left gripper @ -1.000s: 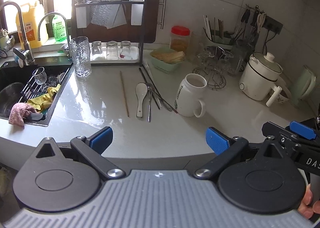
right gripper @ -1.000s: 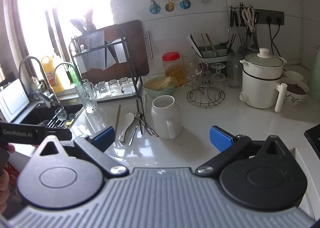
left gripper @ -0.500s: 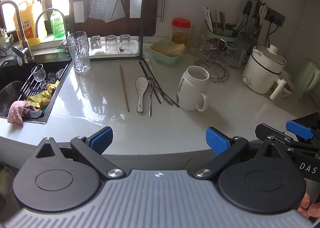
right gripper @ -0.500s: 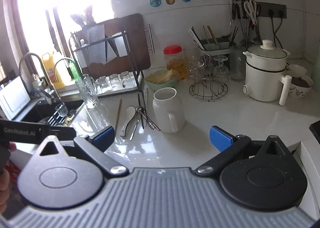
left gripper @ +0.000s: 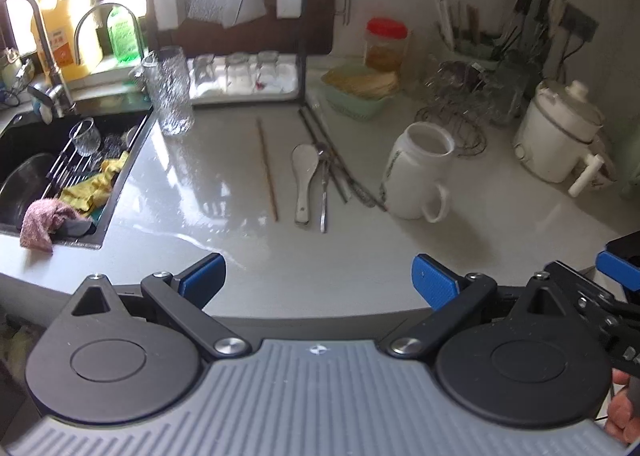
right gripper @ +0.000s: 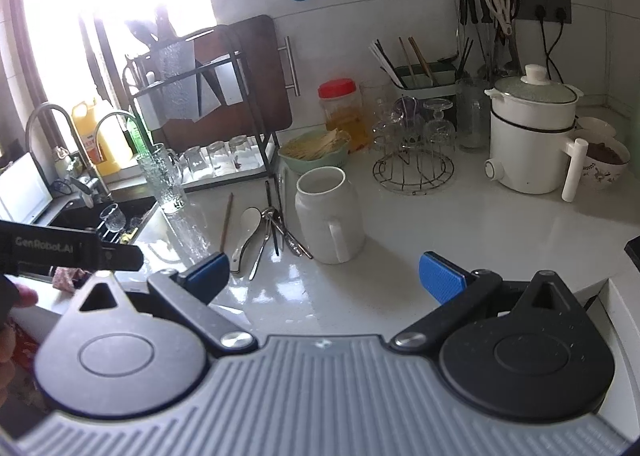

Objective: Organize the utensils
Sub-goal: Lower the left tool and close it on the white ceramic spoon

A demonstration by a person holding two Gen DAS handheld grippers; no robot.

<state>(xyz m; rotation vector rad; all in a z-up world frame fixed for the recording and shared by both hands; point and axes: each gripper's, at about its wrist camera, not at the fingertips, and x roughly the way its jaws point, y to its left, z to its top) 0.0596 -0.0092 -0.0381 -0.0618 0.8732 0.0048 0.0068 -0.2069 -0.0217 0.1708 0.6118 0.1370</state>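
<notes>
Left gripper (left gripper: 316, 276) and right gripper (right gripper: 324, 272), jaws wide and empty, above the pale glossy counter (left gripper: 400, 256). White ceramic spoon (left gripper: 304, 180), steel cutlery (left gripper: 325, 192) and brown wooden chopstick (left gripper: 267, 168) lie beside the white handled jug (right gripper: 329, 216).

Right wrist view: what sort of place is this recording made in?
A home kitchen, by the look of it. A sink with a curved faucet sits at the left, loose utensils and a white mug lie on the white countertop, and an electric cooking pot stands by the tiled wall.
</notes>
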